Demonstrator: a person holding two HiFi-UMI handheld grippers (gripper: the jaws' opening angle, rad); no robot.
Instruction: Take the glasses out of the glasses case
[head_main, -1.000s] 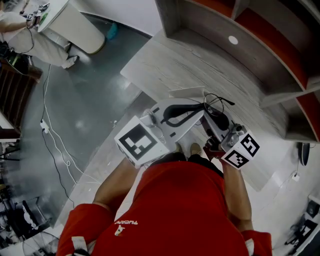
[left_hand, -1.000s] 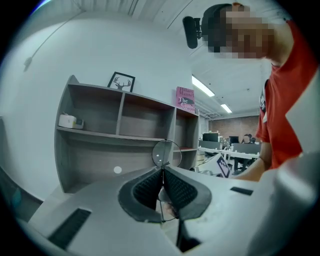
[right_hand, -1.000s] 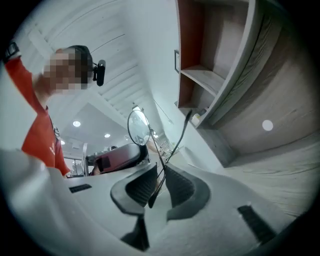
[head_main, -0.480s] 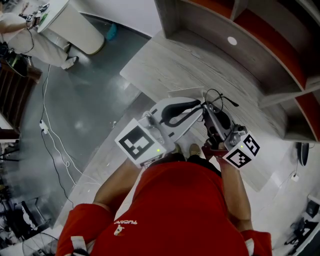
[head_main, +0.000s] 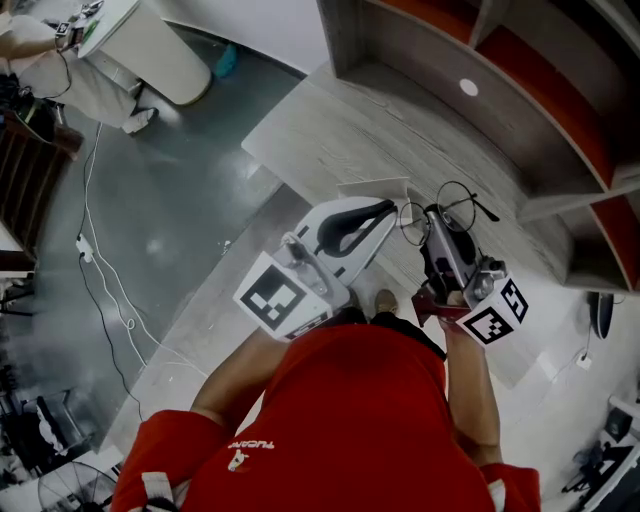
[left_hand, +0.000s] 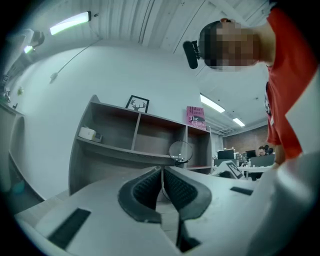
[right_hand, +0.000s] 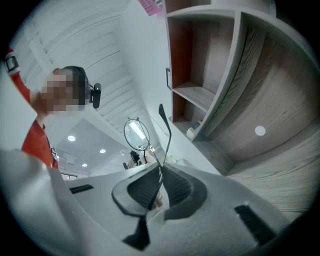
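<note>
Thin round wire glasses (head_main: 455, 203) hang above the grey table (head_main: 330, 120). My right gripper (head_main: 436, 213) is shut on one temple. Its jaws have just been closing, and in the right gripper view the black temple runs up from between the pads (right_hand: 160, 169) beside a lens (right_hand: 136, 134). My left gripper (head_main: 388, 208) is shut just left of the glasses. In the left gripper view a lens (left_hand: 180, 150) shows beyond the tips (left_hand: 161, 170). A thin line shows between those pads, and I cannot tell what it is. A pale flat case (head_main: 372, 186) lies on the table under the left tip.
A grey and red shelf unit (head_main: 480, 60) stands behind the table, with a white disc (head_main: 468, 87) on it. Its shelves hold a framed picture (left_hand: 137, 104), a pink book (left_hand: 195, 116) and a white box (left_hand: 87, 133). Dark floor with cables (head_main: 110, 290) lies to the left.
The right gripper has moved right and up with the glasses, away from the left gripper's tip. The left gripper has swung a little and its marker cube has shifted right.
</note>
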